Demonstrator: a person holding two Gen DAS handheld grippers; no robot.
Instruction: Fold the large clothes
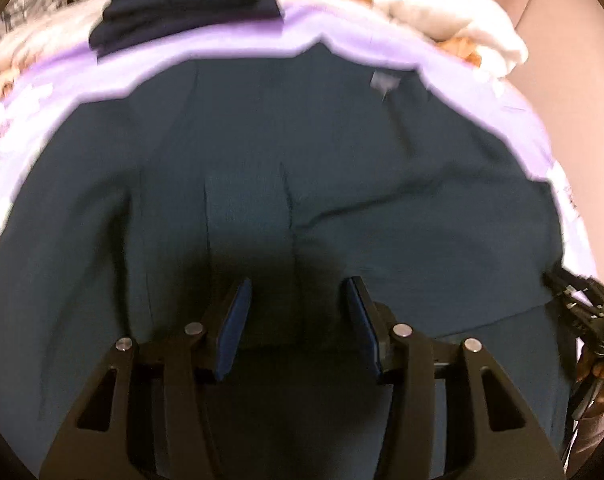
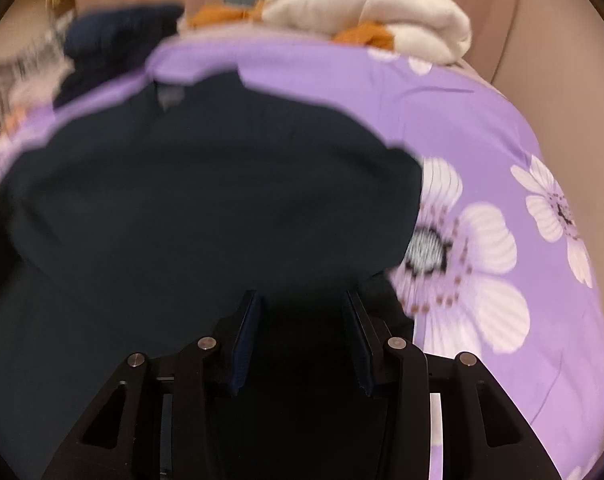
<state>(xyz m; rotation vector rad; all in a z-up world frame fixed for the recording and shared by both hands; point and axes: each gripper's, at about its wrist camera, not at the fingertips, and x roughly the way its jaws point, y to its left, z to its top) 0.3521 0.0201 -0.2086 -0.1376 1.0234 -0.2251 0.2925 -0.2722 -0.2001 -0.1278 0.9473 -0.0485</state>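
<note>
lilac floral sheet point(image 2: 482, 128) under dark teal garment point(image 1: 302, 184); left tongs point(image 1: 298, 300) and right tongs point(image 2: 302, 312) agape.

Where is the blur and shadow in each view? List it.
Left wrist view: dark shadow between the left gripper fingers on the dark garment; far piles smeared. Right wrist view: motion blur on the floral sheet; garment nearly black at the right gripper.
</note>
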